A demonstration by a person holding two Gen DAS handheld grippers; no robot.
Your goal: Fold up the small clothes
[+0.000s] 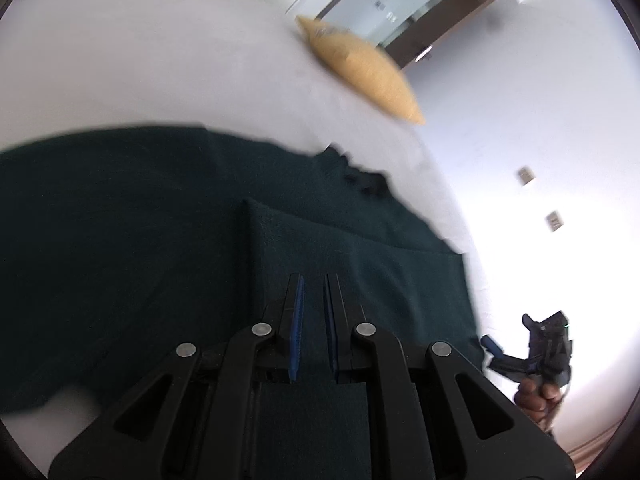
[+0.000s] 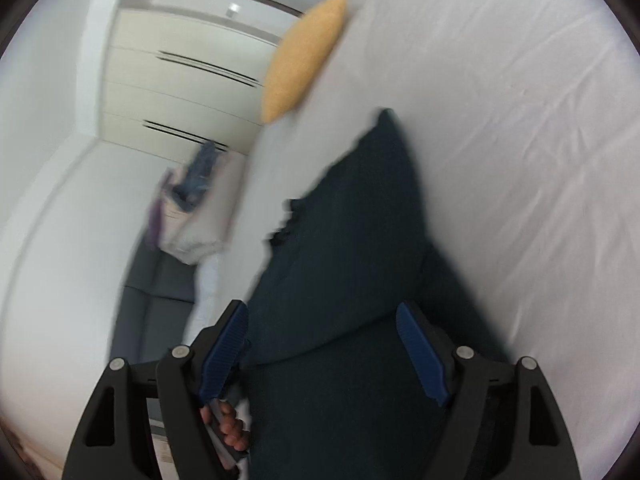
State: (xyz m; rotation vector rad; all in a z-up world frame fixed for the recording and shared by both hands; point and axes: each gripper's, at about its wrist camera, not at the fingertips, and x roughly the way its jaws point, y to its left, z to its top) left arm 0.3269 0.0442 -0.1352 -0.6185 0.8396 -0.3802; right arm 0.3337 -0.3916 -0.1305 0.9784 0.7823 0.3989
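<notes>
A dark green garment [image 1: 160, 220] lies spread on the white bed [image 1: 140, 60], with one part folded over itself. My left gripper [image 1: 313, 280] sits low over the folded layer, its blue pads close together with a narrow gap; whether cloth is pinched there is not visible. My right gripper [image 2: 322, 312] is wide open over the same garment [image 2: 360, 220], its blue pads on either side of the cloth's near end. The right gripper also shows in the left wrist view [image 1: 536, 344], off the bed's edge.
A yellow cushion [image 1: 360, 68] lies on the bed beyond the garment; it also shows in the right wrist view [image 2: 304, 56]. A pile of clothes [image 2: 192, 196] sits on grey furniture beside the bed. White wardrobe doors [image 2: 180, 80] stand behind.
</notes>
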